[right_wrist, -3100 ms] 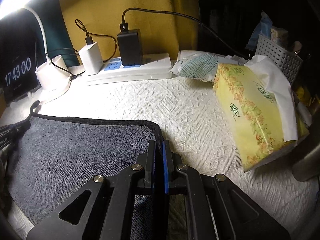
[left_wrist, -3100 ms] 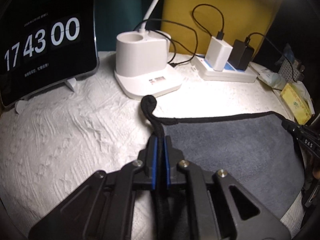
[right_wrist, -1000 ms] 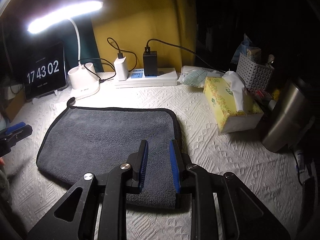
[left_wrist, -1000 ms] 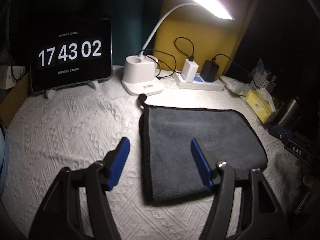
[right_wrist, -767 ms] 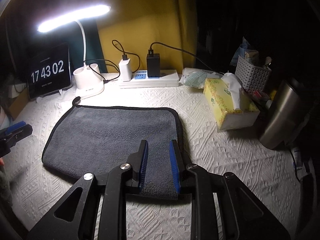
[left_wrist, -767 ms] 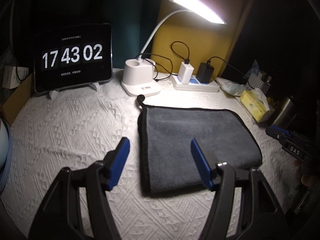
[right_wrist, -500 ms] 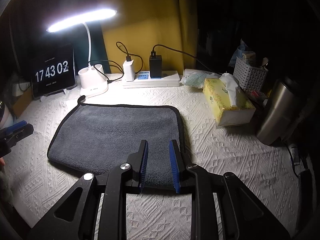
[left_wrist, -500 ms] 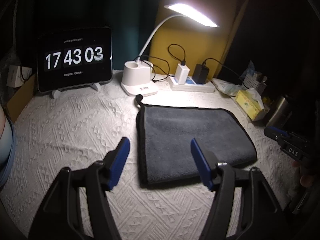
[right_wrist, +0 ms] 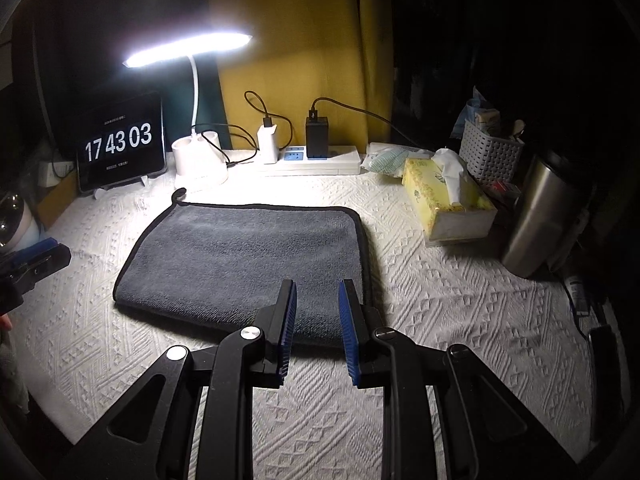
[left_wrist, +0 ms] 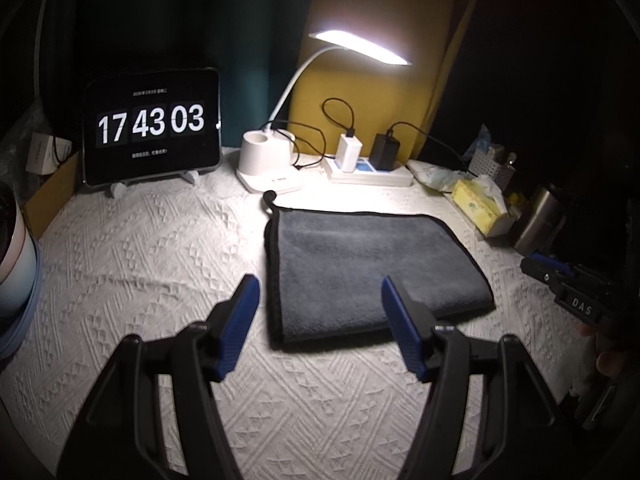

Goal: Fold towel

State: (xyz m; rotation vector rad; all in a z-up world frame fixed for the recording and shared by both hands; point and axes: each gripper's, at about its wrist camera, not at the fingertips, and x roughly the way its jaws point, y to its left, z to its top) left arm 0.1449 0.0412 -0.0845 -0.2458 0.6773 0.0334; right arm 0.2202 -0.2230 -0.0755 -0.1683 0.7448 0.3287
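Observation:
A dark grey towel point(left_wrist: 368, 268) with black edging lies folded flat on the white textured cloth; it also shows in the right wrist view point(right_wrist: 248, 264). Its hanging loop point(left_wrist: 270, 198) sticks out at the far left corner. My left gripper point(left_wrist: 318, 292) is wide open and empty, held above the towel's near left part. My right gripper point(right_wrist: 317, 300) is open with a narrower gap and empty, above the towel's near right corner. Each gripper shows at the edge of the other's view, the right one point(left_wrist: 568, 288) and the left one point(right_wrist: 32, 264).
A tablet clock point(left_wrist: 150, 132), a lit desk lamp point(left_wrist: 266, 160) and a power strip with chargers point(left_wrist: 368, 170) stand at the back. A tissue box point(right_wrist: 444, 200), a basket point(right_wrist: 488, 152) and a steel flask point(right_wrist: 540, 216) are at the right. A bowl point(left_wrist: 16, 264) is at the left edge.
Both grippers let go of the towel's far corners, opened and pulled back and up towards me. The folded towel stays flat on the cloth.

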